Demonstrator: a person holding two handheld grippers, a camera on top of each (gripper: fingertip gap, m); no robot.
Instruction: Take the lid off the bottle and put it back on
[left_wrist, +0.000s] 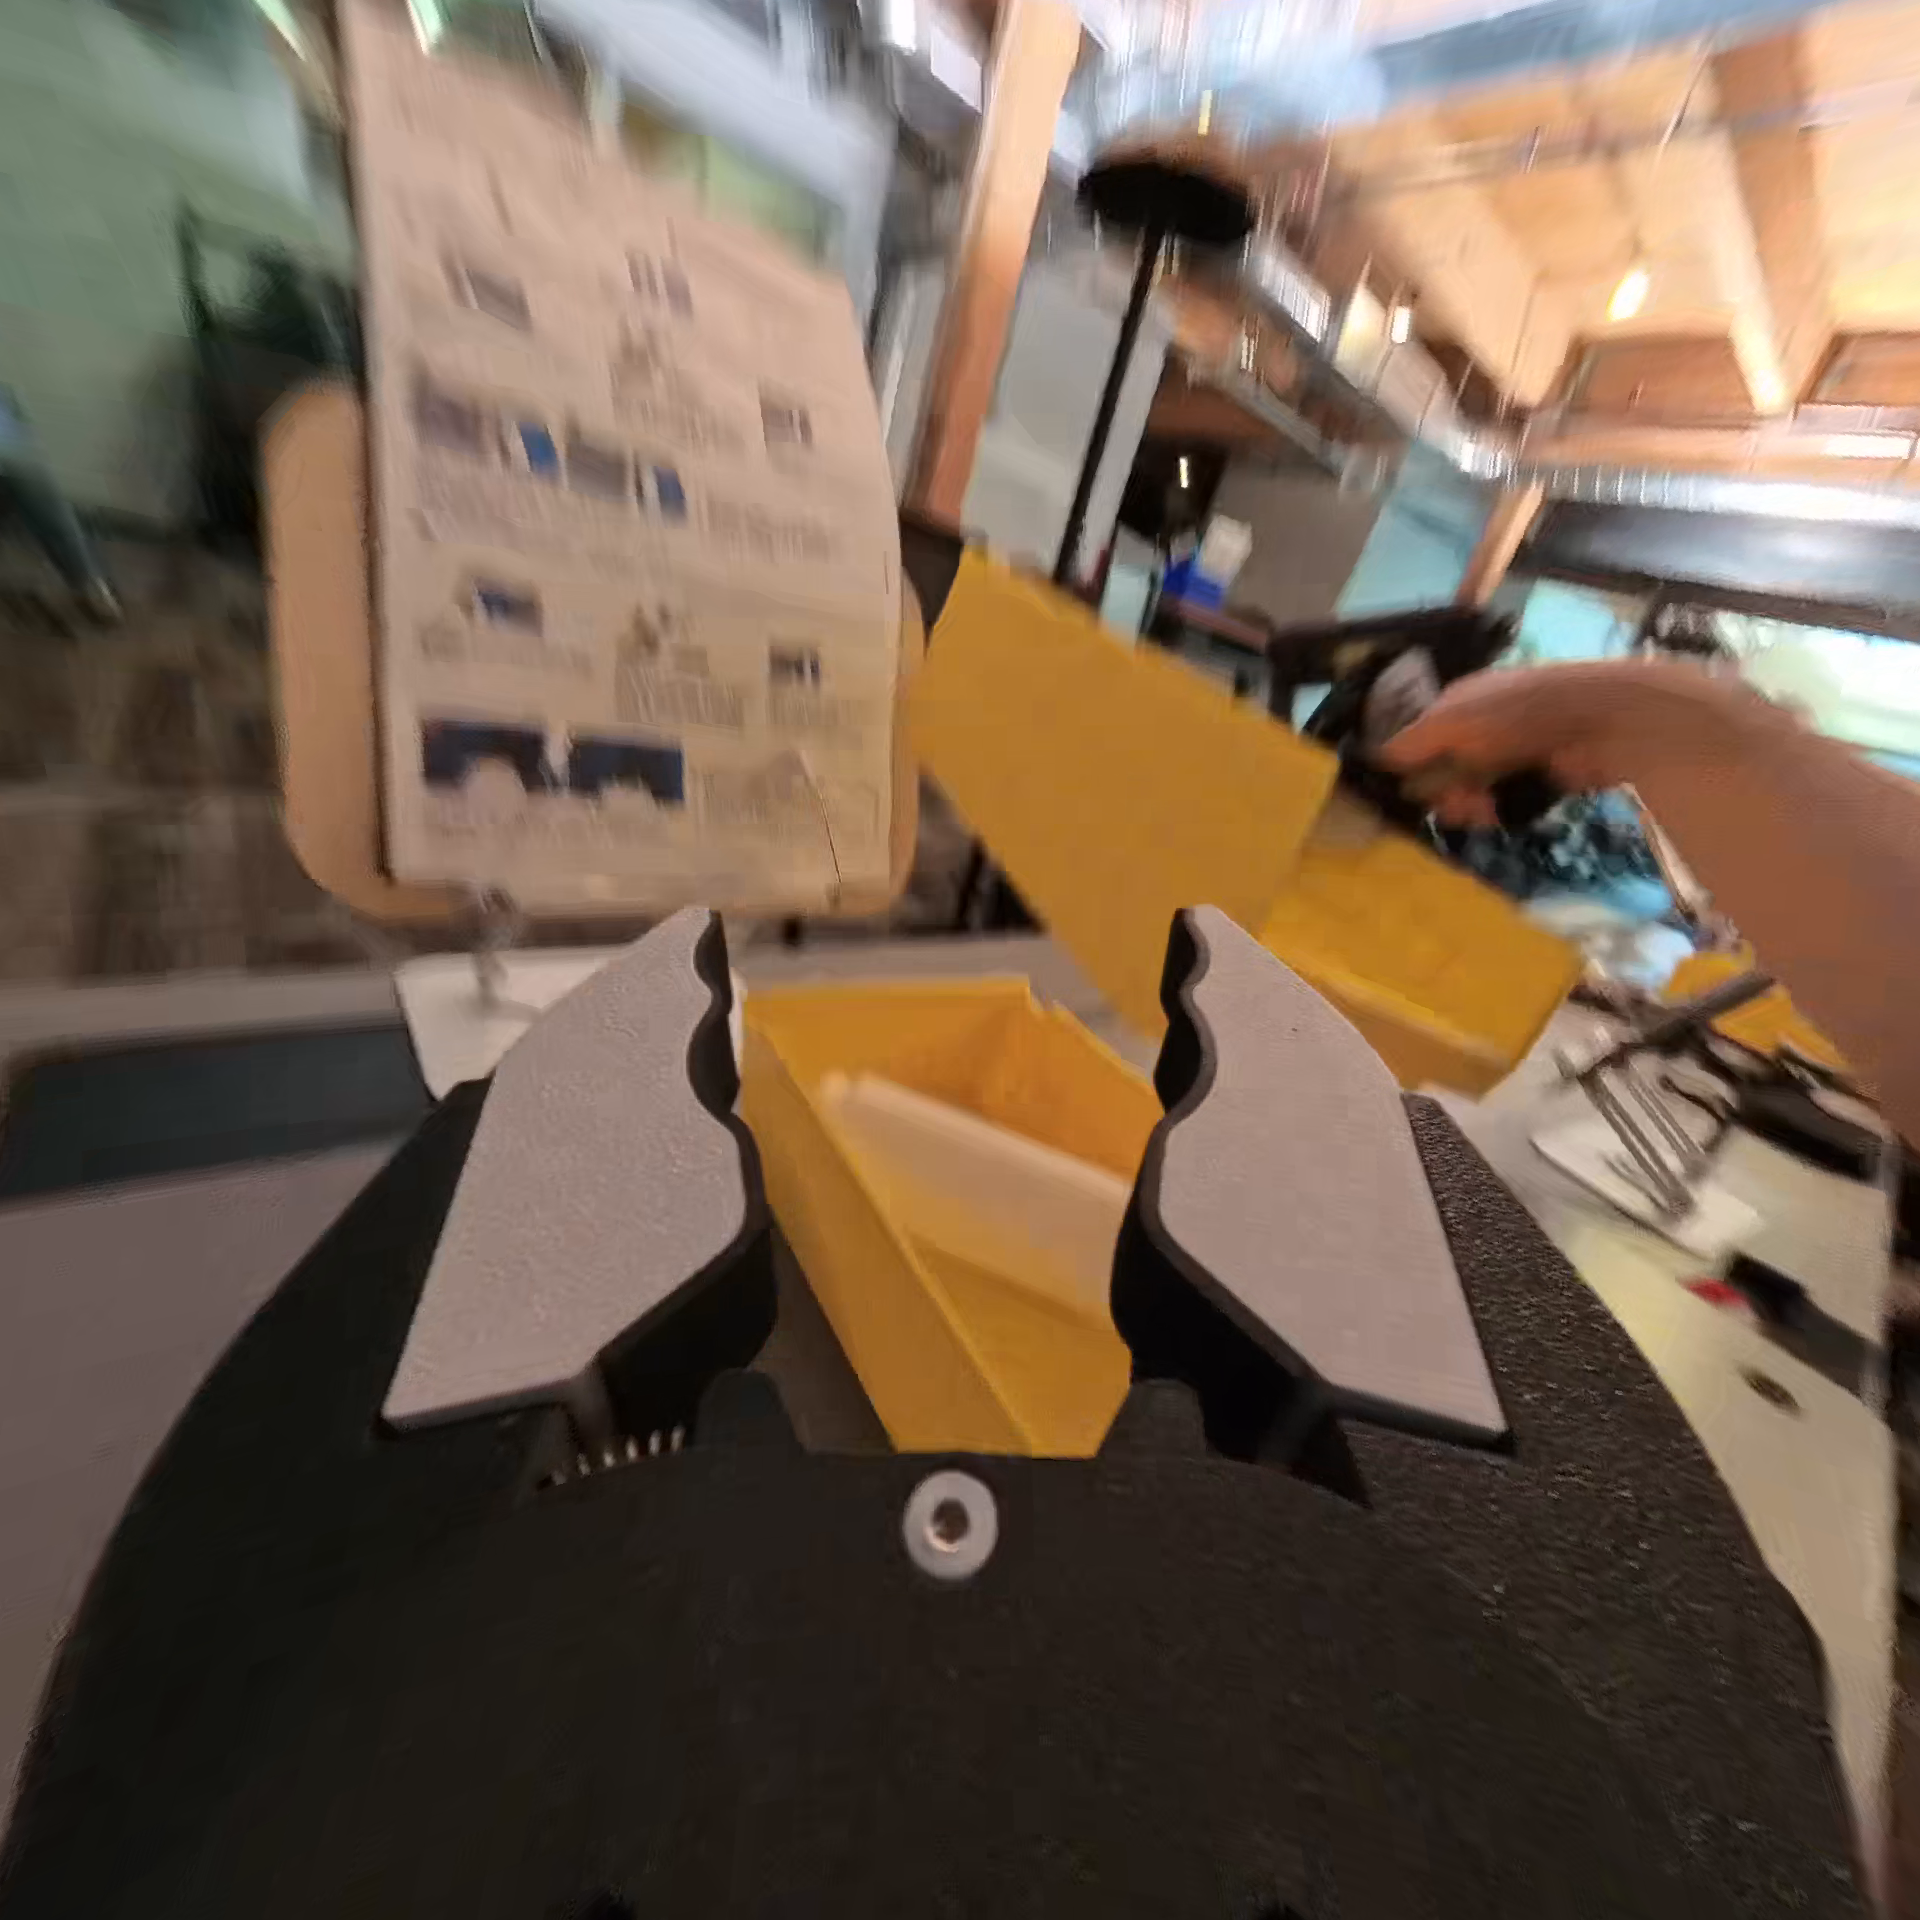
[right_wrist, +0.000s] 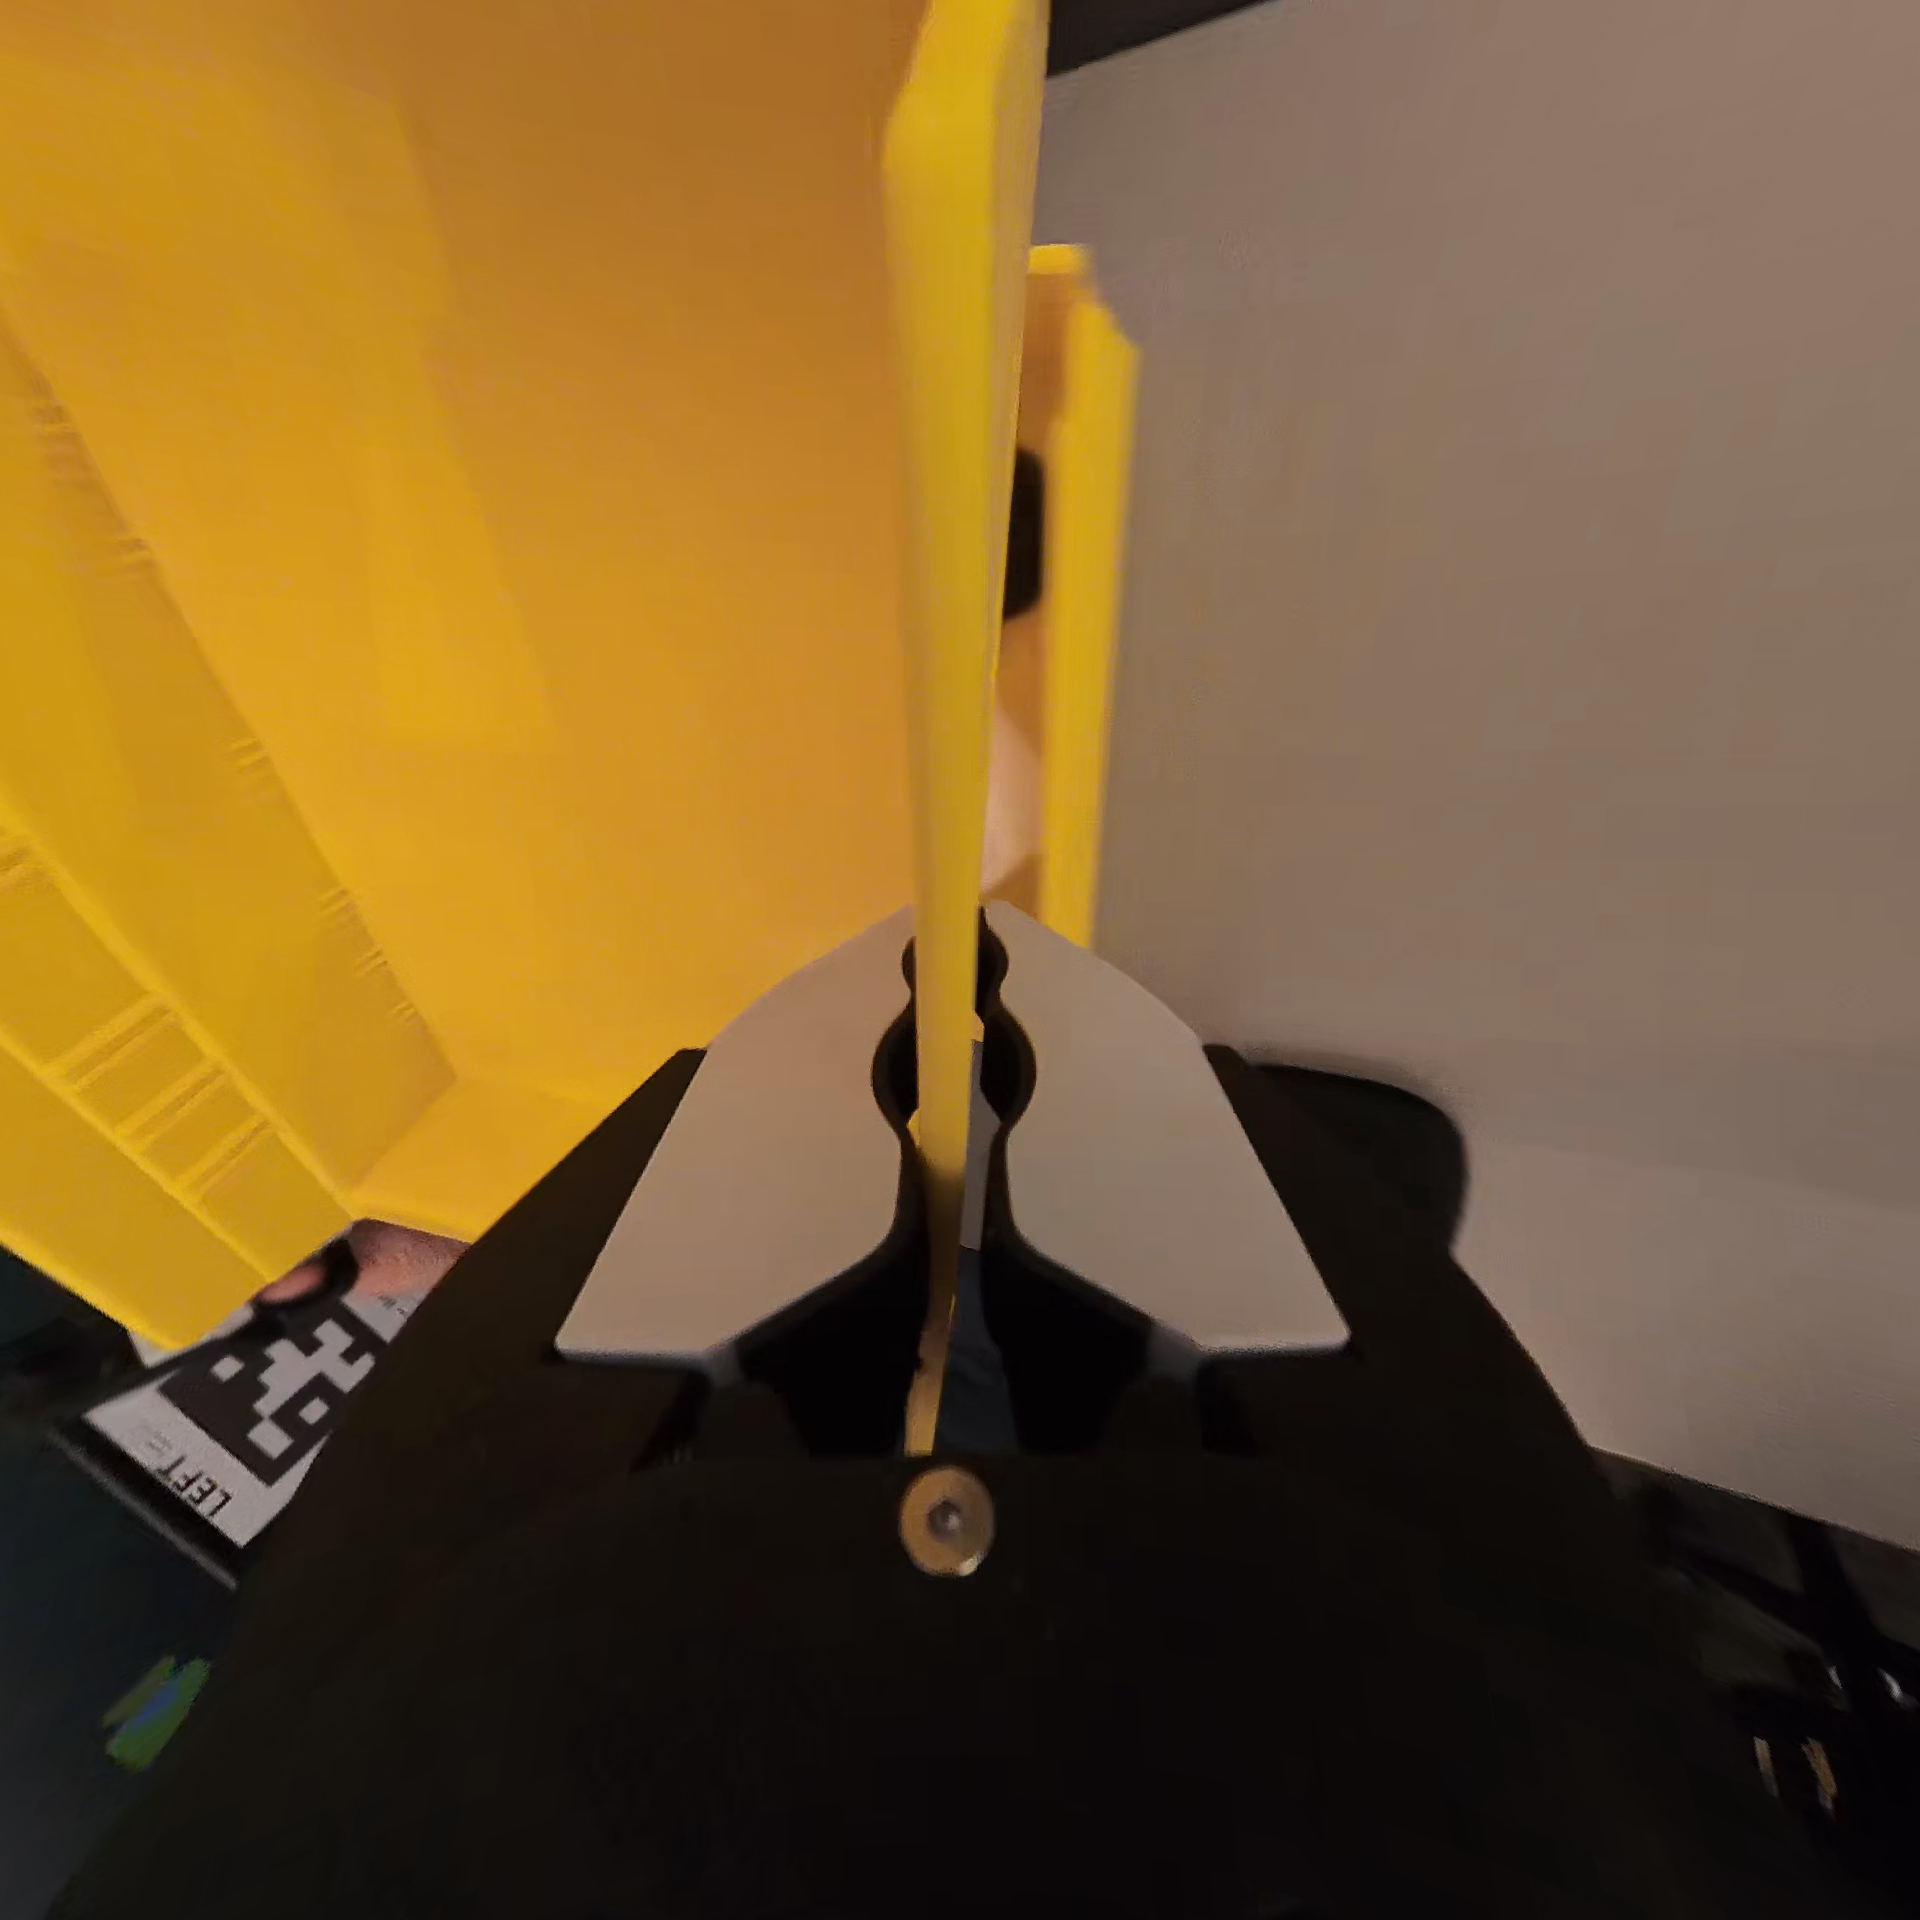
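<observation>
One yellow lid (left_wrist: 1112, 790) hangs tilted in the air, its thin edge pinched between the clenched right gripper (right_wrist: 951, 1049). Below it the open yellow box (left_wrist: 935, 1174) sits between the released left gripper's (left_wrist: 945, 1039) fingers.

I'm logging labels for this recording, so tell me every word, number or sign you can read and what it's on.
Printed sheet on the wooden board: motion-blurred, unreadable.
White tag with a black square code, lower left in the right wrist view: carries small print, which I won't quote.
No other writing shows.
</observation>
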